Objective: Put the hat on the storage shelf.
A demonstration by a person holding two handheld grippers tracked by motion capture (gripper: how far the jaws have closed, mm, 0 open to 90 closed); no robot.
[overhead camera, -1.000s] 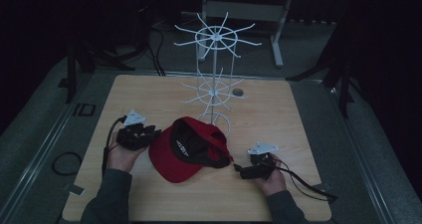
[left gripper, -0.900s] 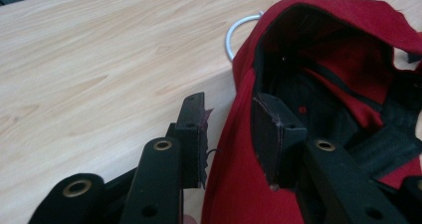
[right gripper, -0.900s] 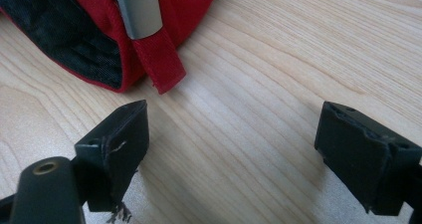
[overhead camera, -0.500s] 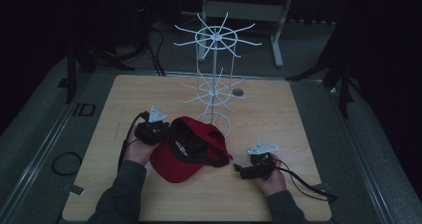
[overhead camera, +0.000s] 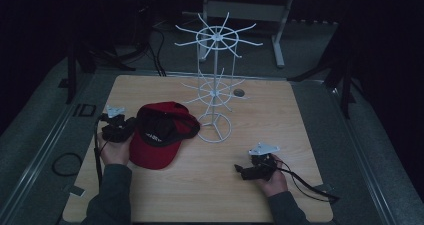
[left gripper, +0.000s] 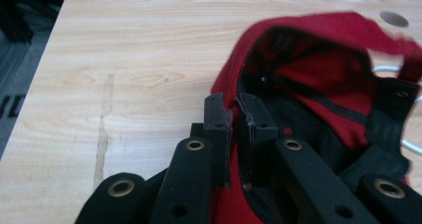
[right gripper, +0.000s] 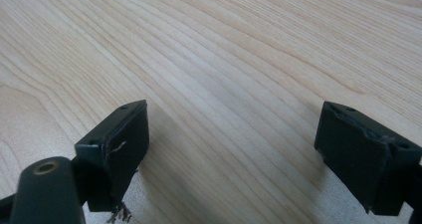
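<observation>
Red cap (overhead camera: 159, 135), soft, light, floppy cloth, at about 9 o'clock of the white wire rack (overhead camera: 215, 92) on the table (overhead camera: 280, 115): left gripper (left gripper: 234, 129) clenched on its rim, likely the best hold; right gripper (right gripper: 249, 149) released, jaws wide.

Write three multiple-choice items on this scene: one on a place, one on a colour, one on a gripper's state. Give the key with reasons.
1. Where is the cap relative to the white wire rack?
A. On a top arm
B. On the table, left of its base
C. Behind it

2. The cap is mainly
A. red
B. blue
C. green

3. The right gripper is
A. shut on the cap
B. shut on the rack
C. open above bare table

Key: 1 B, the high view shows it beside the base ring. 2 A, red cloth with black lining. 3 C, its jaws stand wide apart over wood; the left gripper pinches the cap's edge.
</observation>
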